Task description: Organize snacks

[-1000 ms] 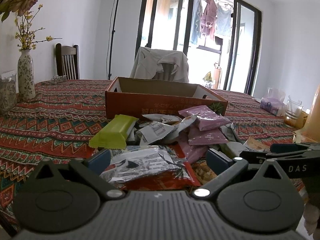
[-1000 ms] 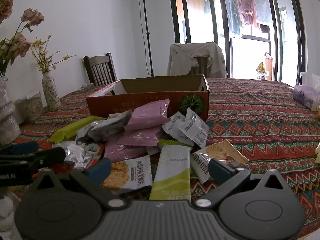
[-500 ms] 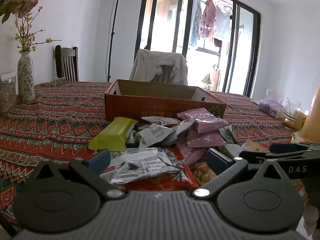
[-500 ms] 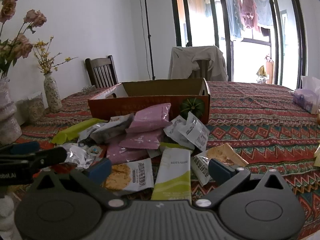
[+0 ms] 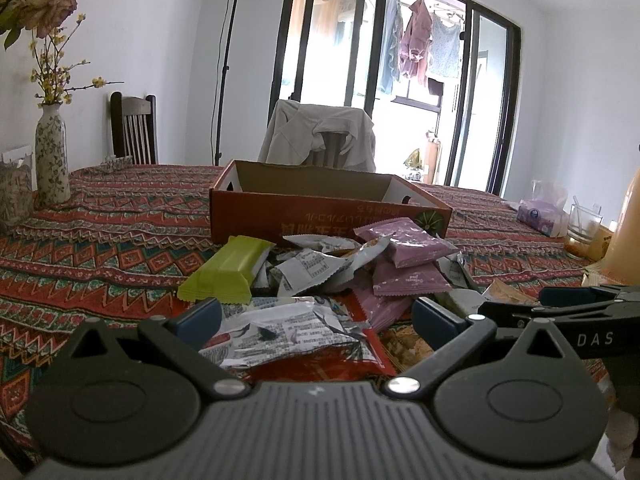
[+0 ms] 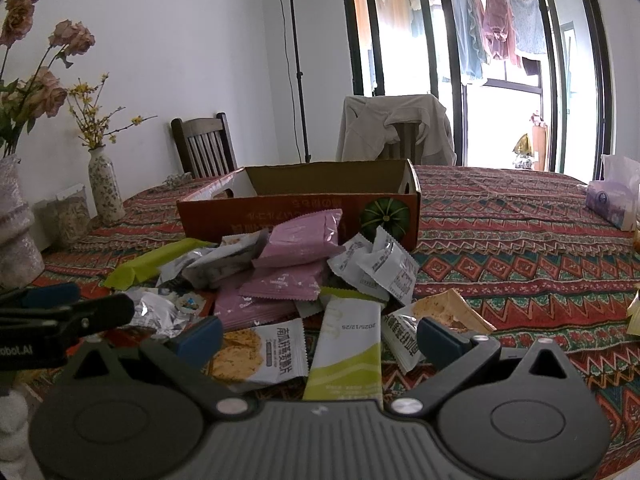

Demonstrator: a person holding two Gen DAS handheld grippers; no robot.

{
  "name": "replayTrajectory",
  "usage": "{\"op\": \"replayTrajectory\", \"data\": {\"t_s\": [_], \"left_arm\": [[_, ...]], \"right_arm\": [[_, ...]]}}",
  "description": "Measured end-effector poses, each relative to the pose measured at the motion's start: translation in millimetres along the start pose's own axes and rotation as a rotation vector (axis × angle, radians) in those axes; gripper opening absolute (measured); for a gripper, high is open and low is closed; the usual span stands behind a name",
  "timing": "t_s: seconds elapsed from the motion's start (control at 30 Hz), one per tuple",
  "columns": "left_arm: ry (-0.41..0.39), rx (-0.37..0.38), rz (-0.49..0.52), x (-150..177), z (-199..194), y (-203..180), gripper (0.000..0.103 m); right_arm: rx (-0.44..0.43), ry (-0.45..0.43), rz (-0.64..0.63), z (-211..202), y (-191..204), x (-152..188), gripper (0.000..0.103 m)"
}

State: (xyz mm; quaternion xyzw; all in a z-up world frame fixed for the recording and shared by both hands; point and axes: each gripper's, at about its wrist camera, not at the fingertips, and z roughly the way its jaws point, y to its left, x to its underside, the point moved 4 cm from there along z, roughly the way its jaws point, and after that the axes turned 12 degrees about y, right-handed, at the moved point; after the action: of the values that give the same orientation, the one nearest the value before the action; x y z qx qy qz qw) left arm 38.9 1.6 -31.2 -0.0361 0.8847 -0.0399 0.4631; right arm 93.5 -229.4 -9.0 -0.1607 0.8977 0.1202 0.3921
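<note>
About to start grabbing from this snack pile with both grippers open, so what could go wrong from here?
1. The snack pile overlaps loosely; closing the right gripper on the white-and-green packet may drag the cookie packet along.
2. The left gripper and right gripper sit close together, so they could collide.
3. The crinkled white wrapper may slip or tear.
</note>
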Motion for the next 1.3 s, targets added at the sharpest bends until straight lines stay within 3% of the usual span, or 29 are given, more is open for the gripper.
{"op": "replayTrajectory", "data": {"t_s": [1.07, 1.2, 1.3], "left_arm": [[-0.007, -0.022, 0.002, 3.3, 3.8, 0.6, 0.103], [-0.001, -0.018, -0.002, 3.7, 4.9, 1.7, 0.103], [0.005, -0.019, -0.008, 3.3, 6.3, 3.1, 0.103]], "right_arm": [[0.005, 0.010, 0.005, 2.8, -2.0, 0.2, 0.103], [0.040, 0.012, 0.026, 5.1, -7.1, 0.4, 0.103], [0.066, 0.024, 0.046, 8.5, -15.4, 0.8, 0.093]]}}
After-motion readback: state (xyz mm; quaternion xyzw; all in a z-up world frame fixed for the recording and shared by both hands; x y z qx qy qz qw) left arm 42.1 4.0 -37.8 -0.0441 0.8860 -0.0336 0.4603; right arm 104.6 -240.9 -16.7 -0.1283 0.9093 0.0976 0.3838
